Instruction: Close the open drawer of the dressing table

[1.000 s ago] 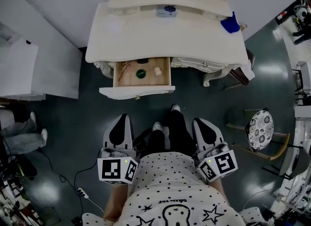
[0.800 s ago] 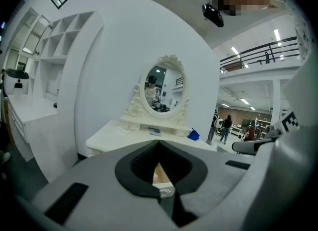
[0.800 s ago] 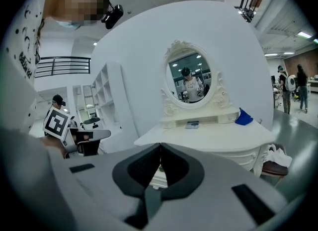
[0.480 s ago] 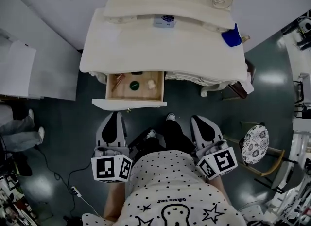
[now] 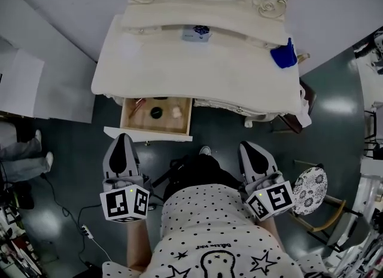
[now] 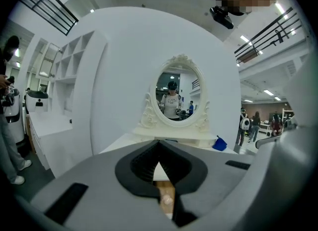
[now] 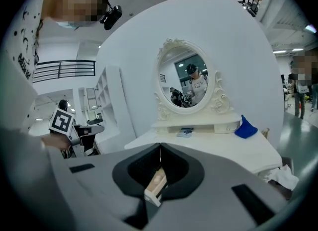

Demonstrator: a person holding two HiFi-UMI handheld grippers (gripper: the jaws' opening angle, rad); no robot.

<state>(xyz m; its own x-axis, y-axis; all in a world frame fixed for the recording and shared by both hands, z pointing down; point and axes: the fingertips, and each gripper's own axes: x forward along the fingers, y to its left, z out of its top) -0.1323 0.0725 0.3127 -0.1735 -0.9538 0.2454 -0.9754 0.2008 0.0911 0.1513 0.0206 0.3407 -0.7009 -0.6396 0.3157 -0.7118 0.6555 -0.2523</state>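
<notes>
The cream dressing table (image 5: 239, 73) stands ahead of me, with its left drawer (image 5: 157, 128) pulled out. Inside the drawer lie a dark round item (image 5: 156, 113), a pale item (image 5: 176, 113) and a reddish stick. My left gripper (image 5: 122, 136) is shut and empty, and its tip is just short of the left end of the drawer front (image 5: 146, 134). In the left gripper view the drawer (image 6: 165, 192) shows through the gap below the closed tips (image 6: 159, 143). My right gripper (image 5: 246, 146) is shut too and holds nothing. It is off to the drawer's right, in front of the table.
On the tabletop are a blue cloth (image 5: 283, 55) and a small box (image 5: 197, 31), below the oval mirror (image 7: 186, 83). A stool with a patterned seat (image 5: 308, 188) stands at the right, a white cabinet (image 5: 24, 85) at the left. A cable (image 5: 84, 232) crosses the floor.
Both grippers have moved forward towards the table, which now lies nearer. The left gripper has also shifted left, up to the drawer front. The drawer is still open.
</notes>
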